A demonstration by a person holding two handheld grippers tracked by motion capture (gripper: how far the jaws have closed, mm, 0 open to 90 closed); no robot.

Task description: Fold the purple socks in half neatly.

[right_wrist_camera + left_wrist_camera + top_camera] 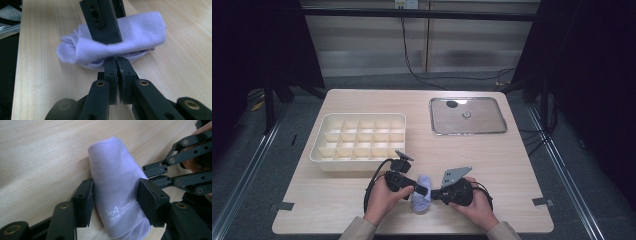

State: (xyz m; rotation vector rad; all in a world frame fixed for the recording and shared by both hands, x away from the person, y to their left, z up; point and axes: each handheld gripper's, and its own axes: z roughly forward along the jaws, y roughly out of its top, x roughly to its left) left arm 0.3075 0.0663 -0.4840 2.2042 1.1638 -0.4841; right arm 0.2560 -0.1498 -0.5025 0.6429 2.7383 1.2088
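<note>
Between the half-open left tongs (113, 202), soft light rolled lilac cloth (115, 185); pinched at its edge by the closed right tongs (117, 65); best gripped mid-roll.

— What sort of place are we working in?

— A lab or recording studio, I'd say, not a home. My wooden table (362, 200) stands alone on grey carpet, with black curtains (257, 45) hanging at both sides and a dark metal frame (422, 14) running overhead.

— Anything else?

— Cables (412, 65) trail across the floor toward the pale panelled wall (372, 40), and tape marks (285, 205) sit at the table's edges. A compartment tray (357, 140) and a steel tray (468, 116) lie set out like test props.
</note>
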